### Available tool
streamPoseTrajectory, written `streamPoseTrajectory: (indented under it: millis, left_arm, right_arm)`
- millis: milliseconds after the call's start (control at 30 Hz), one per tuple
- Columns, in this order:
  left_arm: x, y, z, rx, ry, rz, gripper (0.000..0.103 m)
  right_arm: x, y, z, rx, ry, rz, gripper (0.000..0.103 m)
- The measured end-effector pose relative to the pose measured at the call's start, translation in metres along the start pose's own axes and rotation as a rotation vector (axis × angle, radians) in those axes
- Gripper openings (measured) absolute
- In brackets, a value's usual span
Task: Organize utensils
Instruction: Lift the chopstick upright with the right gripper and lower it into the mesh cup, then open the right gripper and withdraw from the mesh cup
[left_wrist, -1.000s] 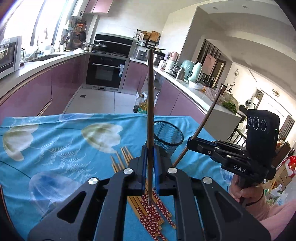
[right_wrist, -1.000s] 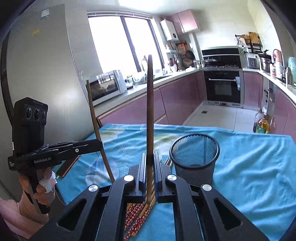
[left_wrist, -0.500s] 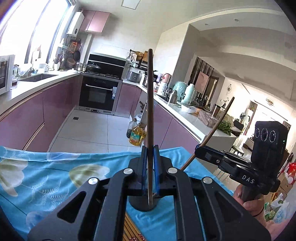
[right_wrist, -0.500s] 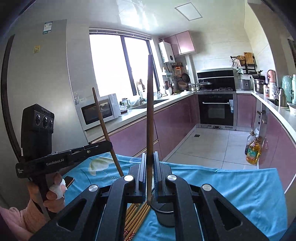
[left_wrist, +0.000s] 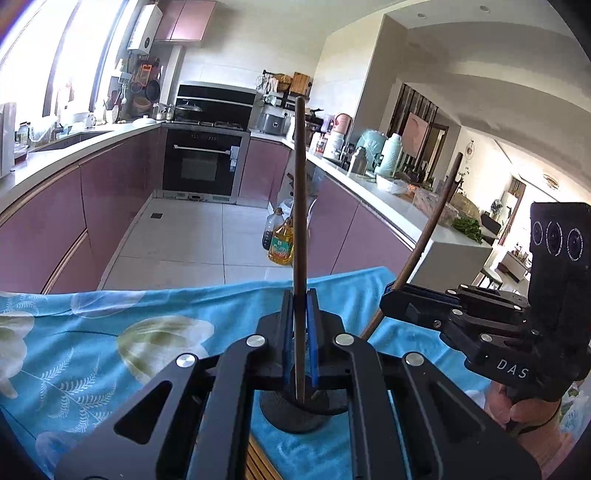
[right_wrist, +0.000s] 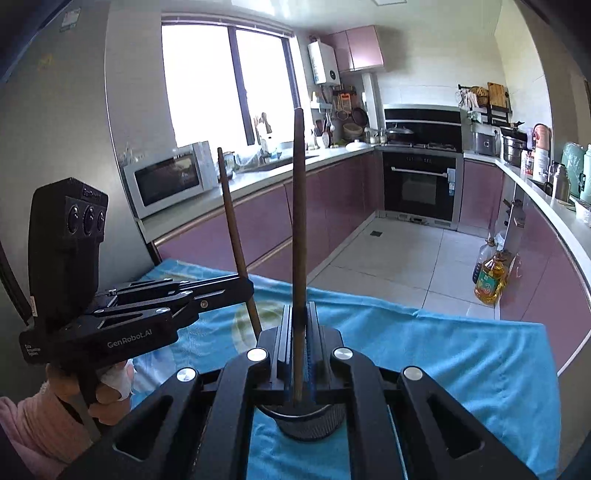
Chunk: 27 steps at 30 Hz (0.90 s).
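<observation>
1. Chopsticks stand upright in both tools — one dark chopstick (left_wrist: 300, 229) pinched in the left gripper (left_wrist: 299, 332), another chopstick (right_wrist: 298, 236) pinched in the right gripper (right_wrist: 298, 339).
2. Each lower tip hangs just above the black mesh holder (left_wrist: 295, 417), so a release would likely drop it inside.
3. Vertical holds suit that narrow opening.
4. More chopsticks (left_wrist: 258, 465) lie on the blue tablecloth (left_wrist: 110, 332), nearer the person than the holder — still unsorted.

Left tongs (left_wrist: 300, 325) and right tongs (right_wrist: 300, 332) both clamped, side by side
</observation>
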<state>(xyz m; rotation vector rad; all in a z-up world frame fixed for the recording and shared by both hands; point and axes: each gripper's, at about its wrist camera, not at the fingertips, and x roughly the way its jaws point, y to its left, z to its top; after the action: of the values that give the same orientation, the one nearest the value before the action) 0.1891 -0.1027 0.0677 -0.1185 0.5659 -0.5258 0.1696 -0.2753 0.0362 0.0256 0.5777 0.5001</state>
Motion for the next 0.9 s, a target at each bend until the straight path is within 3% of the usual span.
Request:
streamPoseTrajectory:
  millis: [167,367,467,633,900]
  left_arm:
    - [0.032,0.005,-0.013,0.017,0.071,0.019,0.008]
    - [0.051,0.016,-0.026,0.021,0.099,0.039,0.009]
    - [0.049,0.024,-0.030,0.019,0.097,0.040,0.018]
    - [0.029,0.028,-0.036,0.007,0.061,0.060,0.027]
    - [-0.032,0.039,-0.055,0.013,-0.026,0.126,0.051]
  right_arm:
    - [0.026,-0.004,-0.009,0.012,0.109,-0.004,0.006]
    - [0.035,-0.008,-0.006,0.046,0.134,-0.021,0.008]
    - [0.037,-0.013,-0.005,0.074,0.122,-0.019,0.008]
    - [0.027,-0.011,-0.009,0.090,0.079,-0.019,0.027]
    - [-0.011,0.017,-0.028,0.035,0.004,0.080,0.041]
